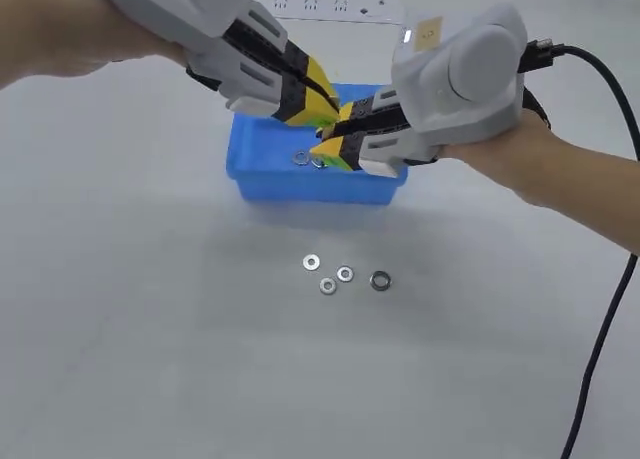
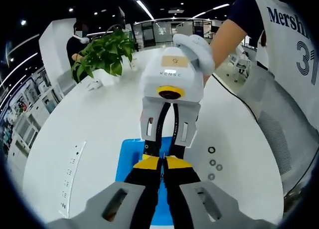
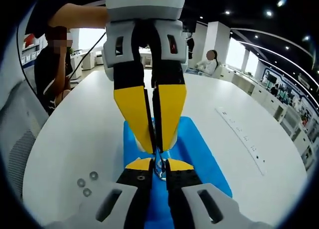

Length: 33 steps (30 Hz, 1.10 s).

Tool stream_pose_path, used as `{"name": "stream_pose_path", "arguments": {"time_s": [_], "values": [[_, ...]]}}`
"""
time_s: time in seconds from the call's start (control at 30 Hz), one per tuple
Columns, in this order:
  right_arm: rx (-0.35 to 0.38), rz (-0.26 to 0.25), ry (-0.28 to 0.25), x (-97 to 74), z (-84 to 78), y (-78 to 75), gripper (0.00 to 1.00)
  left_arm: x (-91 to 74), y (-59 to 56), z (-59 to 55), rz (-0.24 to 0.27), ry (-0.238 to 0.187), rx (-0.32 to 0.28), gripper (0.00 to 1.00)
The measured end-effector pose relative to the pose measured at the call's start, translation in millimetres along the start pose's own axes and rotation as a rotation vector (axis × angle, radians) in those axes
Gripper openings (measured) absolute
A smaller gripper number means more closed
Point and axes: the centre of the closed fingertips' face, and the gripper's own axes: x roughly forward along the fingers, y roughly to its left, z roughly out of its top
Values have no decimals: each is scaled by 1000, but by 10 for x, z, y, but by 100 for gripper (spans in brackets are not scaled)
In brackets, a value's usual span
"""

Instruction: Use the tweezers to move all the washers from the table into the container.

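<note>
Jaw tips of two hand-held grippers meet over the blue container [image 1: 300, 187], which stands toward the far edge of the white bench [image 1: 150, 329]. The left hand-held gripper [image 1: 325, 114] reaches in from the far left, its yellow jaws drawn almost together. The right hand-held gripper [image 1: 328, 151] also has its jaws nearly closed, with a small silvery piece [image 3: 160, 170] at their tips; whether it is gripped cannot be told. Two washers [image 1: 301, 158] lie inside the container, and four more sit loose on the bench near its front wall.

Right gripper [image 3: 159, 165] fingers close together over blue container [image 3: 199, 154], left gripper [image 3: 155, 148] opposite, three washers [image 3: 80, 182] on table [image 3: 65, 134].
</note>
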Motion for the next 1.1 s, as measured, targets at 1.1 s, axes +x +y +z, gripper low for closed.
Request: {"name": "stream_pose_path", "arguments": {"time_s": [1.1], "values": [[-69,5,-89,-706,486,841,11,-433,-930,691,40,-58,77,6]]}}
